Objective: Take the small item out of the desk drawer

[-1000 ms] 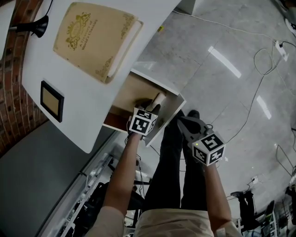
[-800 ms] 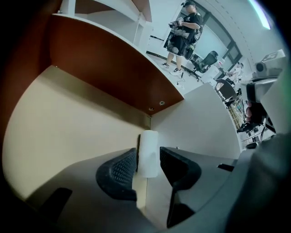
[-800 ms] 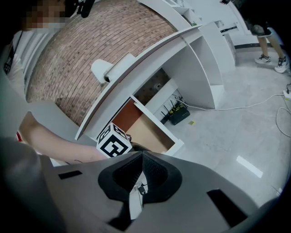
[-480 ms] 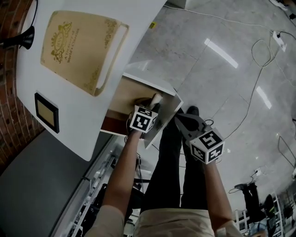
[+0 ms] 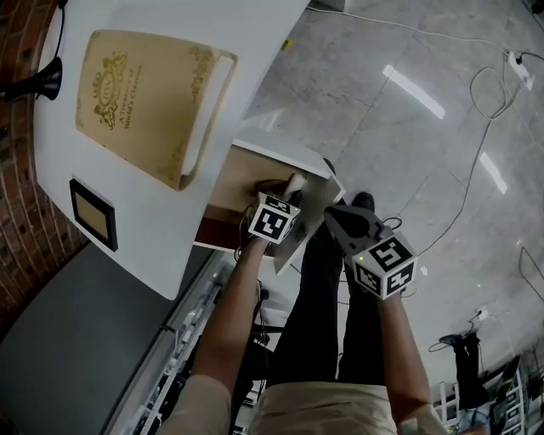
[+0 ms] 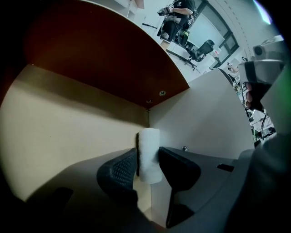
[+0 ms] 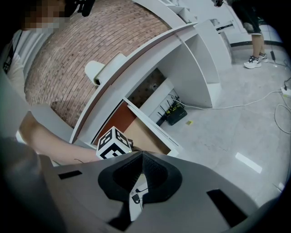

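The open desk drawer (image 5: 240, 172) has a pale wooden floor. My left gripper (image 5: 286, 192) reaches into its front right corner. In the left gripper view a small white roll (image 6: 149, 144) stands upright between the two pads of the left gripper (image 6: 148, 154). The jaws are closing and both pads touch the roll. The roll's top (image 5: 294, 181) shows just past the marker cube. My right gripper (image 5: 330, 212) hangs outside the drawer, to its right above the floor, with its jaws shut and nothing in them (image 7: 142, 153).
On the white desk top (image 5: 161, 25) lie a large tan book (image 5: 144, 102), a small framed picture (image 5: 93, 212) and a black lamp base (image 5: 34, 81). The person's legs (image 5: 323, 289) stand below the drawer. Cables (image 5: 501, 93) run over the marble floor.
The left gripper stays in the drawer corner with the white roll between its pads. The right gripper has barely moved. The head view has shifted slightly.
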Motion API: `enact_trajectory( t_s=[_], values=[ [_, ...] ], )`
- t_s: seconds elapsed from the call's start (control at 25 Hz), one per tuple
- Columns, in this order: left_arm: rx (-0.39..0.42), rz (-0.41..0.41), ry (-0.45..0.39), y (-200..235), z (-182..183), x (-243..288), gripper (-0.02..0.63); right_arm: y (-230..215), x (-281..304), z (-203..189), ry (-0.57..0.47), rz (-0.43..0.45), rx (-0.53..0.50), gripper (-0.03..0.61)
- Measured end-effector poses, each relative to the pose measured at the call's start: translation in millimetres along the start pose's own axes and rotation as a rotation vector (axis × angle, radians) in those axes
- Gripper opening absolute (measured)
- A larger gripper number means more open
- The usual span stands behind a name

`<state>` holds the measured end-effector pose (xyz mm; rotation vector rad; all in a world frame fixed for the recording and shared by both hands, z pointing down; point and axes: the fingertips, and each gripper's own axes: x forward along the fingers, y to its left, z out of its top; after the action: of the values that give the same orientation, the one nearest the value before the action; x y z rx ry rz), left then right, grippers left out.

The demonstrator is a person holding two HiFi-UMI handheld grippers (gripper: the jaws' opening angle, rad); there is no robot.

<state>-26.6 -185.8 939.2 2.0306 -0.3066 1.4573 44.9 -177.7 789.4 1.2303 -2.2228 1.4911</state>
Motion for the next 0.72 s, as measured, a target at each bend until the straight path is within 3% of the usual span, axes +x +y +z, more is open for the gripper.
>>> enact_trajectory(
  t_s=[0.08, 0.36, 0.72],
  values=[
    [-0.005, -0.011, 0.009, -2.7, 1.3, 2.0, 0.123, 0.8, 0.3, -0.2, 0.003, 0.002, -0.002, 0.020],
    [-0.031, -0.013, 0.023, -0.4, 0.8, 3.5, 0.123, 1.3, -2.9, -5.3, 0.030, 0.002, -0.026, 0.020],
    [0.004, -0.013, -0.004, 6.0, -0.5, 5.7, 0.130, 0.1, -9.8, -15.3, 0.048, -0.005, -0.040, 0.020]
  ],
)
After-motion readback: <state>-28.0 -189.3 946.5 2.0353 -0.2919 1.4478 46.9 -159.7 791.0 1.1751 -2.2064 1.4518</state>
